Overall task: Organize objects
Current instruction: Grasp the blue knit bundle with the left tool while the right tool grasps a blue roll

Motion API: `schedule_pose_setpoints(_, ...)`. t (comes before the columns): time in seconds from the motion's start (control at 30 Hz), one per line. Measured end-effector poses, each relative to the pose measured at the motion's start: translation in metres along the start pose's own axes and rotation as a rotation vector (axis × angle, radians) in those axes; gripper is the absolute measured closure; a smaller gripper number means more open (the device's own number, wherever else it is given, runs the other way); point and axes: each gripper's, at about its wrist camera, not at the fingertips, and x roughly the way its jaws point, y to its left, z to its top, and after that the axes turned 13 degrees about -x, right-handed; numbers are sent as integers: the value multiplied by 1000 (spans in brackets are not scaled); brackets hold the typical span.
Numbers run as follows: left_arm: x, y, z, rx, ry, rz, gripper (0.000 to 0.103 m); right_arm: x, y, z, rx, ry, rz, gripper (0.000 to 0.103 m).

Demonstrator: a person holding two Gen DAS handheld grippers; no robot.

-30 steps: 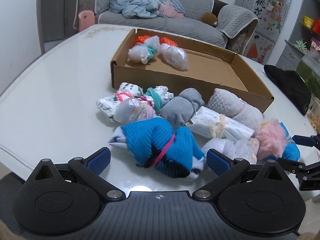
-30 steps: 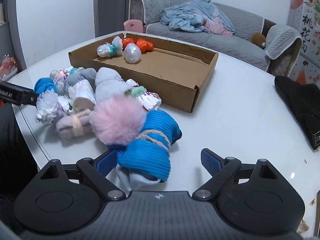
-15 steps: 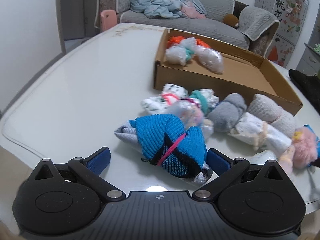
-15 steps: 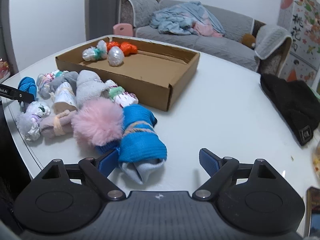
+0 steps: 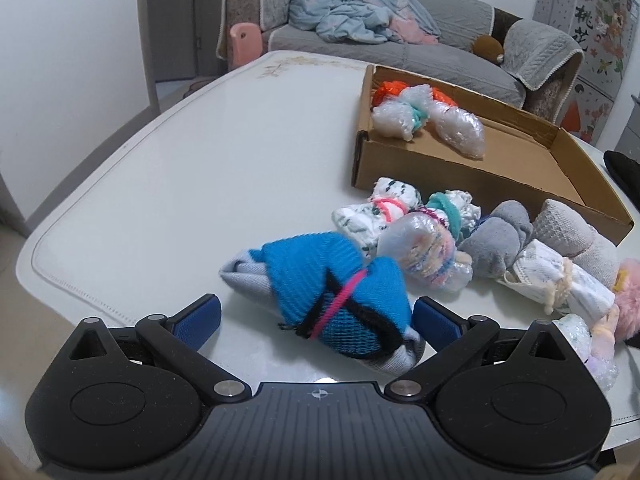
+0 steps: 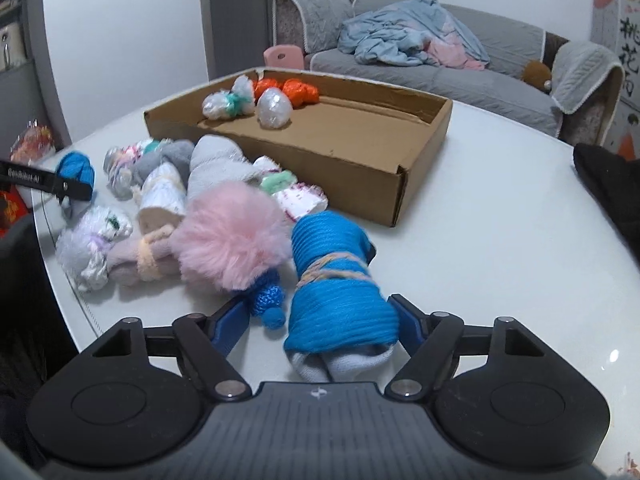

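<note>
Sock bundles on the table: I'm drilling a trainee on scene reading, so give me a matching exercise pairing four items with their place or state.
Items:
1. orange bundle
2. blue sock roll tied with pink band
3. blue sock roll tied with tan yarn
4. black hat

Places:
A. between the right hand-held gripper fingers
B. inside the cardboard box
C. table's right edge, apart from the pile
D. between the left hand-held gripper fingers

Pairs: 1-B, 2-D, 3-A, 4-C

Domestic living room: grey sofa point(image 5: 404, 36) at 12 o'clock carrying crumpled clothing point(image 5: 352, 12), white dining table point(image 5: 200, 168) in foreground, floral-decorated cabinet point(image 5: 592, 40) at 2 o'clock, bundled socks point(image 6: 224, 216) on table
</note>
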Motion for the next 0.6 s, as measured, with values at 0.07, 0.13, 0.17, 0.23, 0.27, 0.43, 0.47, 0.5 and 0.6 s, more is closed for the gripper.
schedule_pose_setpoints(0.07, 1, -2, -1, 16, -4, 0, 1, -2, -4, -1, 5, -3, 1, 35)
schedule_pose_setpoints(0.13, 1, 0, -1, 15, -7, -5, 1, -8, -6, -2, -1, -13, 4, 35)
schedule_pose_setpoints(0.17, 2, 0, -1, 11, -3, -7, 1, -11, -7, -3, -4, -18, -4, 34)
schedule_pose_setpoints(0.23, 3, 1, -1, 0, 2, -11, 0, -14, -13, -5, 8, -20, -13, 33)
schedule_pose_setpoints(0.27, 3, 0, -1, 4, 2, -10, 0, -15, -15, -6, 9, -20, -24, 33)
schedule_pose_setpoints(0.43, 5, -3, -2, 24, -1, -11, 0, -17, -25, -9, 38, -18, -61, 33)
schedule_pose_setpoints(0.47, 5, -5, -3, 33, -3, -13, 0, -16, -26, -9, 41, -23, -49, 33)
schedule_pose_setpoints(0.5, 6, -5, -3, 39, -4, -17, 0, -15, -26, -9, 34, -28, -37, 35)
schedule_pose_setpoints(0.6, 6, -6, -3, 36, -9, -25, 1, -11, -21, -3, -20, -45, -20, 37)
